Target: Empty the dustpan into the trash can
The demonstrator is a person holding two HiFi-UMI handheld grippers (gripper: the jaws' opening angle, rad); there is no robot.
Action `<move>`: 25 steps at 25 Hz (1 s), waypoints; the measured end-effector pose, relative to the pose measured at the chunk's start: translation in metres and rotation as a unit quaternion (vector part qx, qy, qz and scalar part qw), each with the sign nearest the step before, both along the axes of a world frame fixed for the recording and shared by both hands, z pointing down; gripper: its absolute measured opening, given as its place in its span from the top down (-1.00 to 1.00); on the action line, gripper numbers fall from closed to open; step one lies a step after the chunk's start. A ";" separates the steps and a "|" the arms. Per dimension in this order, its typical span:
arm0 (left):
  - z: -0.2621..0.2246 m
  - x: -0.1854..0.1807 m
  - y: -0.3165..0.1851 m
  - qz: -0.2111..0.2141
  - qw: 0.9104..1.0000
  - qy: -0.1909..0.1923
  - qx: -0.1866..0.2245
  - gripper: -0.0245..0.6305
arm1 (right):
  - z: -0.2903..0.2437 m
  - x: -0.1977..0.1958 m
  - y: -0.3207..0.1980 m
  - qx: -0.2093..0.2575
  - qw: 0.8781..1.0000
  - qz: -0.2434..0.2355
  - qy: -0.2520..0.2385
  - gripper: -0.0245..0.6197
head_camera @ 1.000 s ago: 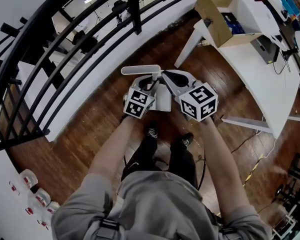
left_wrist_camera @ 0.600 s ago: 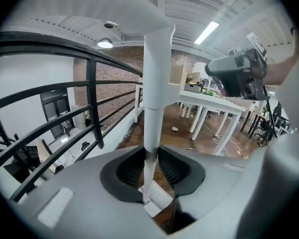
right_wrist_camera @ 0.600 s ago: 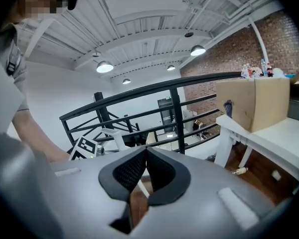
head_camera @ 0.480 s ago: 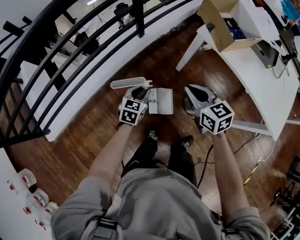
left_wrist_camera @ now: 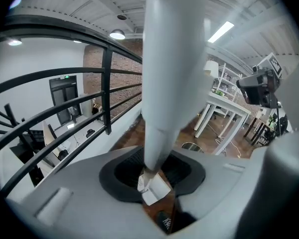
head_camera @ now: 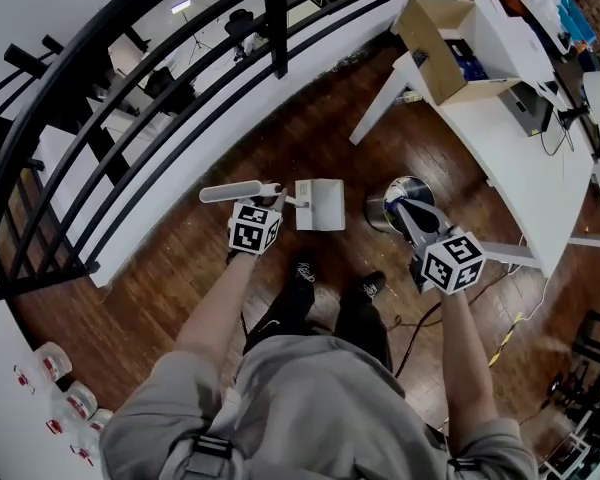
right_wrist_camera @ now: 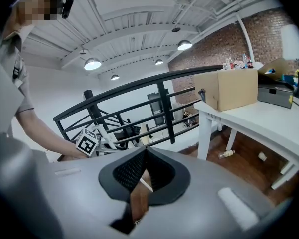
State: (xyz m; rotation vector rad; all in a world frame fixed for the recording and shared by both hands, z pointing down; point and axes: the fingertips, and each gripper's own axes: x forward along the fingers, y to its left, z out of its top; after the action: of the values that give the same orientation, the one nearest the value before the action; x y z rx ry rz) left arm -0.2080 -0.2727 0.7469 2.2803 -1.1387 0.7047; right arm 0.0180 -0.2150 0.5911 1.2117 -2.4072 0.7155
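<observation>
railing [head_camera: 273, 18] & table [head_camera: 525, 168] nr trash can [head_camera: 383, 208]

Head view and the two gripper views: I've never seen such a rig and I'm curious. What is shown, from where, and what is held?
No robot here: a person carries two hand-held two-jaw grippers. The head view comes from a camera on the person's head, looking steeply down at the wooden floor. Each gripper view comes from a camera riding on that gripper, looking along its jaws. The left gripper is shut on the handle of a white dustpan. The right gripper is shut and empty; in the head view it overlaps a metal trash can on the floor. The marked cubes are part of the grippers.
</observation>
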 end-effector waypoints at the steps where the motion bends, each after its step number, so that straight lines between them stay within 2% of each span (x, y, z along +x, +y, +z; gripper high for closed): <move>1: 0.000 -0.001 0.001 -0.001 1.000 0.001 -0.002 0.64 | -0.003 0.001 0.003 0.001 1.000 -0.001 0.003 0.92; 4: -0.001 -0.004 0.004 -0.008 1.000 -0.003 -0.008 0.54 | -0.016 0.012 0.008 0.009 1.000 0.005 0.008 0.92; 7: 0.007 -0.011 0.014 -0.034 0.999 -0.024 -0.031 0.24 | -0.031 0.032 0.014 0.022 1.000 0.020 0.006 0.92; 10: 0.012 -0.016 0.037 -0.059 0.996 -0.035 -0.055 0.20 | -0.046 0.050 0.023 0.037 0.999 0.031 -0.001 0.92; 12: 0.008 -0.005 0.056 -0.060 0.996 -0.034 -0.063 0.22 | -0.058 0.066 0.031 0.048 0.998 0.039 -0.007 0.92; 14: -0.002 0.018 0.073 -0.048 0.997 -0.031 -0.057 0.34 | -0.068 0.084 0.040 0.058 0.997 0.053 -0.015 0.92; 17: -0.025 0.065 0.088 -0.018 0.999 -0.023 -0.028 0.66 | -0.081 0.111 0.056 0.074 0.994 0.079 -0.033 0.92; 20: -0.061 0.125 0.097 0.032 0.999 0.008 0.006 0.87 | -0.098 0.134 0.071 0.095 0.989 0.104 -0.044 0.92; 23: -0.116 0.192 0.092 0.098 0.992 0.063 0.047 0.91 | -0.122 0.160 0.077 0.131 0.981 0.134 -0.052 0.92; 25: -0.163 0.238 0.089 0.144 0.980 0.112 0.080 0.91 | -0.139 0.175 0.081 0.156 0.976 0.145 -0.047 0.92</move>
State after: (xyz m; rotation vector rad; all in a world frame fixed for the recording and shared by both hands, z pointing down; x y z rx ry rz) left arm 0.0300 -0.1836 0.5834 2.6163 -0.7955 0.4545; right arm 0.1929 -0.1341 0.4524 1.7170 -2.5167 0.4925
